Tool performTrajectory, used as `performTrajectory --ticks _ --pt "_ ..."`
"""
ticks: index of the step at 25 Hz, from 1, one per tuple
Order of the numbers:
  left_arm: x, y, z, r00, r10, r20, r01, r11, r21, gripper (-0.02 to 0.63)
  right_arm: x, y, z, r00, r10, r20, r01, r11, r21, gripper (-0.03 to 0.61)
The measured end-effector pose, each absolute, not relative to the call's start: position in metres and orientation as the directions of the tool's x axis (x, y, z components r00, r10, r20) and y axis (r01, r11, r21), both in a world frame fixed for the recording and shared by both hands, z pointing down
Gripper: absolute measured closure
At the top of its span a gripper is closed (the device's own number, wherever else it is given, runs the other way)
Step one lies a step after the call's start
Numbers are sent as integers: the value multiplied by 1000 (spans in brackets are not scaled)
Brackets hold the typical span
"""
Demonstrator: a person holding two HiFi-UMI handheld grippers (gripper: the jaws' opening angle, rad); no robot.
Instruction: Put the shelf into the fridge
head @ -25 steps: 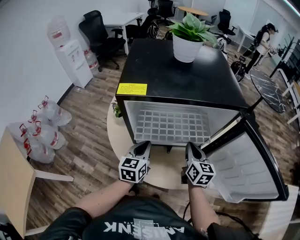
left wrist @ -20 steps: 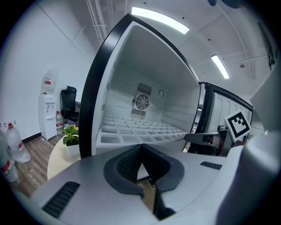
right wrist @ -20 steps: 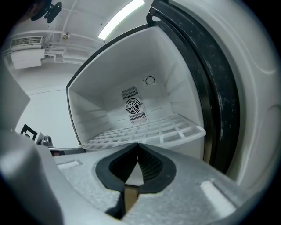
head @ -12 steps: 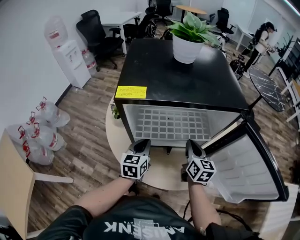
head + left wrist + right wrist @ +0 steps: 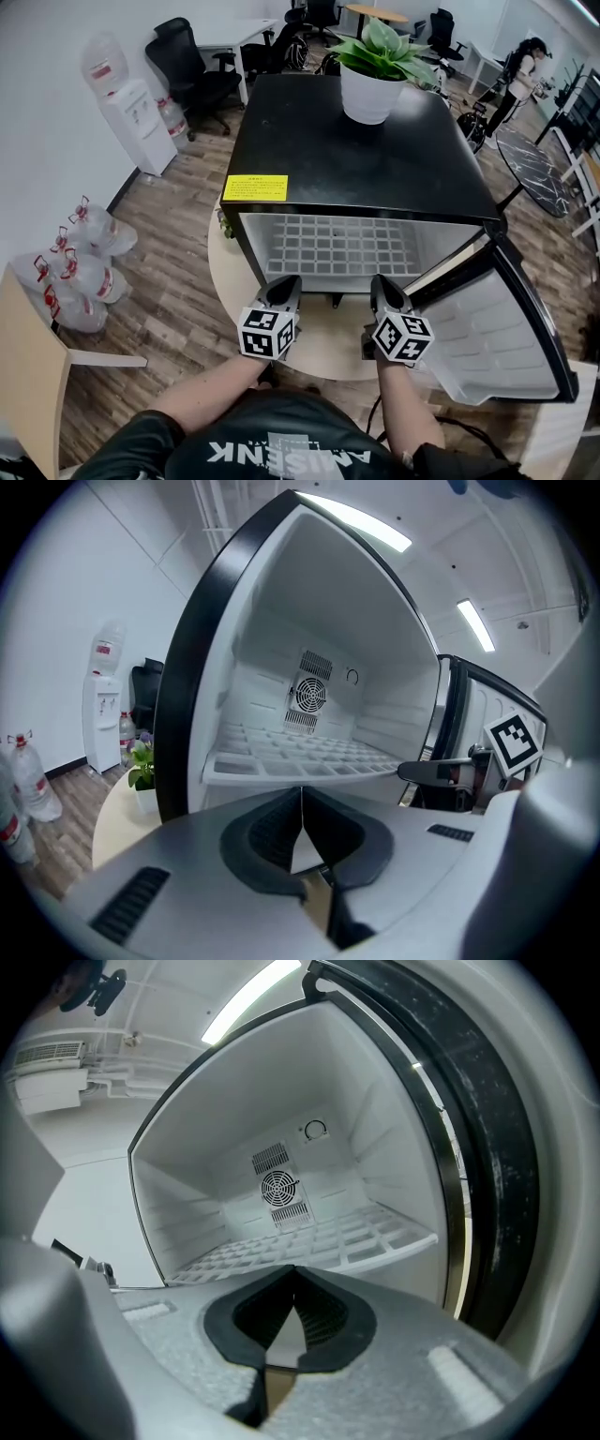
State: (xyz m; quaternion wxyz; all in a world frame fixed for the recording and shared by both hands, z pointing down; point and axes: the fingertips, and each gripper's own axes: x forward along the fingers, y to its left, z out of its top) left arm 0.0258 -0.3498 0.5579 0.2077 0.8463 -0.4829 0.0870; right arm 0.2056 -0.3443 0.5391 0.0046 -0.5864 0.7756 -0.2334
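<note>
The left claw [image 5: 286,282] is clenched on nothing, its tip at the front edge of the white plastic grid shelf [image 5: 342,248], which lies level inside the open black mini fridge [image 5: 375,155]. The right claw [image 5: 382,281] is likewise clenched and empty, probably so that both tips can push the shelf in evenly.
</note>
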Motion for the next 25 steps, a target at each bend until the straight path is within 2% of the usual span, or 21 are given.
performTrajectory --ticks 6,25 --pt "31 -356 544 525 -791 315 -850 -464 251 609 208 -353 539 -309 -915 258 -905 200 -376 571" --pt "28 -371 543 523 -785 332 -852 -476 217 609 209 -386 538 -318 -916 245 -896 205 -394 571"
